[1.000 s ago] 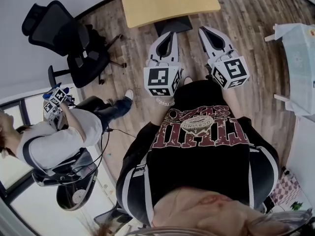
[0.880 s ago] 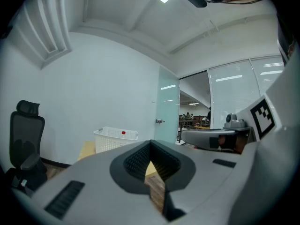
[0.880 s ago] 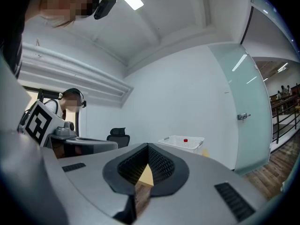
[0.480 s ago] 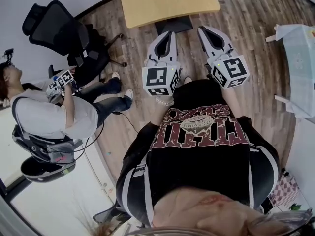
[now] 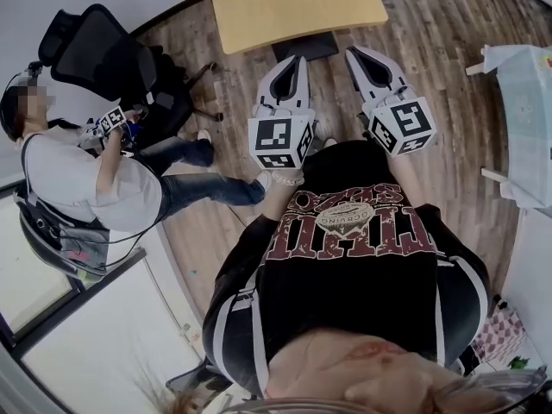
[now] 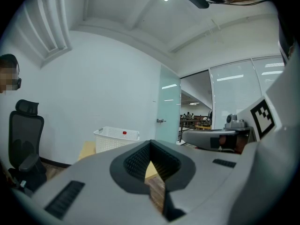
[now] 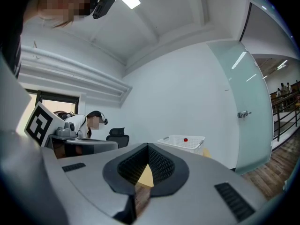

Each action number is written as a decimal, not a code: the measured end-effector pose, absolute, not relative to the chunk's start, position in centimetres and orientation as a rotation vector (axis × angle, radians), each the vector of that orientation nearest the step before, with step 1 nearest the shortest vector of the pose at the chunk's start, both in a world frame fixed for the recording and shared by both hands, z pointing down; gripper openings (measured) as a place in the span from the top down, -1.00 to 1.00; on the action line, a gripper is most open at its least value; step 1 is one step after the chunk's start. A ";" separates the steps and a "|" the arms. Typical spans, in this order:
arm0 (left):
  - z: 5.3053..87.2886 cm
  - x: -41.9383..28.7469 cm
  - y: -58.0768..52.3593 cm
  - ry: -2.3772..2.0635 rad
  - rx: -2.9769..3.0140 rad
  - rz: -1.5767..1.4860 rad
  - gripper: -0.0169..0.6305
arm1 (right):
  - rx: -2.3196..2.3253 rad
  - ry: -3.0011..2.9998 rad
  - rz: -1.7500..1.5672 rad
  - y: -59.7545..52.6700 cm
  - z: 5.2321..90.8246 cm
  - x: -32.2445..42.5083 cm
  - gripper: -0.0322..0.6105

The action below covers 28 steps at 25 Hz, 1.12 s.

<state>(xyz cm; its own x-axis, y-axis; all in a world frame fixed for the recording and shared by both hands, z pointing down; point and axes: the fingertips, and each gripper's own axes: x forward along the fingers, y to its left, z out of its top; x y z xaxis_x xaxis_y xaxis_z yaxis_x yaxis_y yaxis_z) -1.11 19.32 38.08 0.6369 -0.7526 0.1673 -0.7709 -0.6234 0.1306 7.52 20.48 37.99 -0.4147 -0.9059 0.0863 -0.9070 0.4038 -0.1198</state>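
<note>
Approach looks the step in hand: left gripper (image 5: 296, 60) and right gripper (image 5: 356, 53), jaws pressed together on nothing, hang side by side short of the table (image 5: 293, 14), whose white basket (image 6: 116, 138) sits at its far end, so reaching it calls for moving closer.

The left hand-held gripper (image 5: 291, 61) and the right hand-held gripper (image 5: 355, 53) are pale grey, with black-and-white square markers. The tabletop (image 5: 293, 7) is light yellow, the floor (image 5: 431, 24) brown wood planks, the basket (image 6: 116, 137) white.
</note>
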 end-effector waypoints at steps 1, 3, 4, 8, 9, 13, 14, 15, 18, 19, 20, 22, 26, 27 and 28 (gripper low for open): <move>38.1 -1.1 19.0 -1.252 2.667 0.143 0.80 | 1.697 -2.624 0.234 20.2 38.0 7.5 0.85; 38.3 -1.2 18.5 -1.246 2.667 0.144 0.80 | 1.697 -2.619 0.236 19.7 38.2 7.4 0.85; 38.3 -1.3 18.2 -1.242 2.667 0.145 0.80 | 1.697 -2.617 0.237 19.5 38.2 7.3 0.85; 38.5 -1.5 17.3 -1.227 2.670 0.143 0.80 | 1.705 -2.605 0.232 18.7 38.3 7.0 0.85; 38.5 -1.6 16.9 -1.223 2.669 0.143 0.80 | 1.709 -2.601 0.232 18.3 38.3 6.9 0.85; 38.5 -2.1 15.1 -1.205 2.669 0.145 0.80 | 1.721 -2.583 0.236 16.5 38.2 6.4 0.85; 38.5 -2.2 14.7 -1.199 2.671 0.144 0.80 | 1.725 -2.579 0.237 16.0 38.2 6.3 0.85; 38.5 -2.3 14.2 -1.194 2.672 0.143 0.80 | 1.728 -2.575 0.236 15.6 38.2 6.2 0.85; 38.6 -2.5 12.7 -1.181 2.679 0.140 0.80 | 1.737 -2.565 0.234 14.2 38.4 6.0 0.85; 38.6 -2.4 12.2 -1.177 2.681 0.139 0.80 | 1.743 -2.563 0.234 13.7 38.4 6.0 0.85; 38.6 -2.3 11.8 -1.173 2.685 0.139 0.80 | 1.749 -2.560 0.233 13.4 38.4 6.1 0.85; 38.6 -2.2 11.0 -1.164 2.692 0.139 0.80 | 1.761 -2.556 0.230 12.5 38.4 6.2 0.85; 38.7 -2.7 8.7 -1.142 2.703 0.140 0.80 | 1.780 -2.538 0.230 10.4 38.5 5.7 0.85; 38.7 -2.9 8.1 -1.138 2.704 0.140 0.80 | 1.783 -2.532 0.231 9.8 38.6 5.5 0.85; 38.7 -3.0 7.5 -1.134 2.706 0.138 0.80 | 1.786 -2.527 0.229 9.3 38.6 5.4 0.85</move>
